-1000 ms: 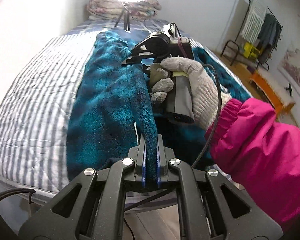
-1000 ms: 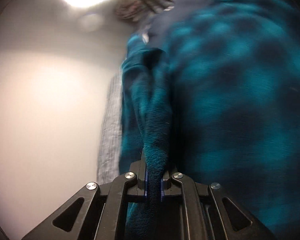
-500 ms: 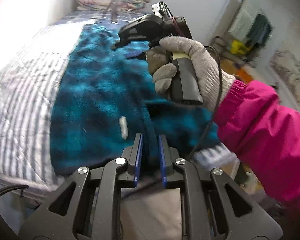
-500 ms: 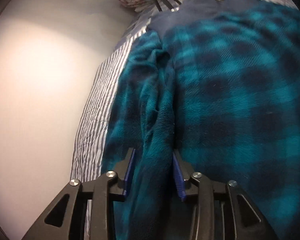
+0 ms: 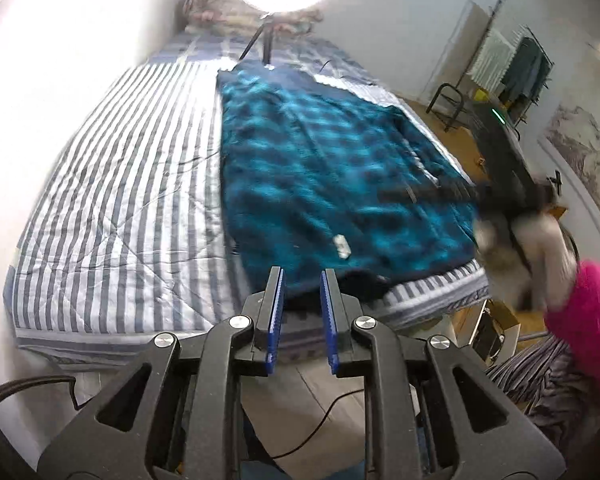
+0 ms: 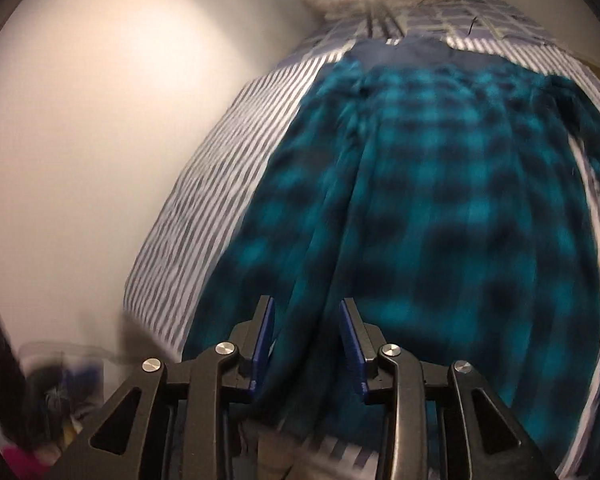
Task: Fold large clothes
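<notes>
Here the teal plaid garment (image 5: 332, 184) lies inside the striped bed (image 5: 112, 216) edges.

The garment (image 5: 332, 184) lies spread on the bed (image 5: 112, 208), straight ahead of the left gripper (image 5: 300, 300) — its near hem just beyond the jaws, nothing between them. To their left is bare bedding; to their right, the gloved hand (image 5: 540, 252) carrying the right gripper (image 6: 306, 336). Far beyond the jaws, bedding (image 5: 244, 18) is piled at the bed's head — a clothes rack (image 5: 512, 64) stands off right.

Black grippers (image 5: 300, 300), blue ribbed pads, silver screws; blurred, seemingly pale knit glove (image 5: 540, 256), pink sleeve (image 5: 584, 320).
</notes>
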`<action>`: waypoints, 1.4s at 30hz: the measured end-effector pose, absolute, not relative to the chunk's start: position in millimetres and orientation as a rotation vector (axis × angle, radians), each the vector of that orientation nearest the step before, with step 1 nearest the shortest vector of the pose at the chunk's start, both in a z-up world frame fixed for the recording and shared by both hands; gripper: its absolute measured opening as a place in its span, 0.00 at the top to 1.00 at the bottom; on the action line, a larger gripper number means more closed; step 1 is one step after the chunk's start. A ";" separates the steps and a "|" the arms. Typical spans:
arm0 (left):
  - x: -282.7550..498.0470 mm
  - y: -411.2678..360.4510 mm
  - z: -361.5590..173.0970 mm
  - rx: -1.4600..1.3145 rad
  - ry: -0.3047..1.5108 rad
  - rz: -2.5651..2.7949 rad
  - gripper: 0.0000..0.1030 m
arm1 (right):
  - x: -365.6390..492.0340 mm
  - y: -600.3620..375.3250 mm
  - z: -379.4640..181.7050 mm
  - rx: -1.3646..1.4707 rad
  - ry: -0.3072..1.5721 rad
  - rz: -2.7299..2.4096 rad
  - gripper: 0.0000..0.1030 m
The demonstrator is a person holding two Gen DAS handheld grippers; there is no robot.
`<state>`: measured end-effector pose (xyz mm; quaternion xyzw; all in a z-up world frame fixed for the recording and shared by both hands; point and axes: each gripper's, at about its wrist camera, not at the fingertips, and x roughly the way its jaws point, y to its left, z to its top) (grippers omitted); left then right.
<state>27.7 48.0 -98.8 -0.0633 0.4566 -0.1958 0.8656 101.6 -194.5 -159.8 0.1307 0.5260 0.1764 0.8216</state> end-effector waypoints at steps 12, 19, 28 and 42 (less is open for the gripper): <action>78.8 73.5 -167.3 -0.389 1.181 -0.354 0.84 | 68.2 -143.1 -206.2 0.174 1.251 0.364 0.57; 78.7 54.2 -154.4 -0.293 1.130 -0.364 0.84 | 65.8 -147.9 -196.6 0.239 1.256 0.420 0.97; 83.9 9.0 -173.9 -0.144 1.123 -0.382 0.84 | 57.3 -153.6 -222.7 0.206 1.281 0.379 0.91; 65.0 -13.8 -135.3 -0.013 0.998 -0.441 0.84 | 15.5 -284.2 -120.9 0.243 0.954 0.168 0.51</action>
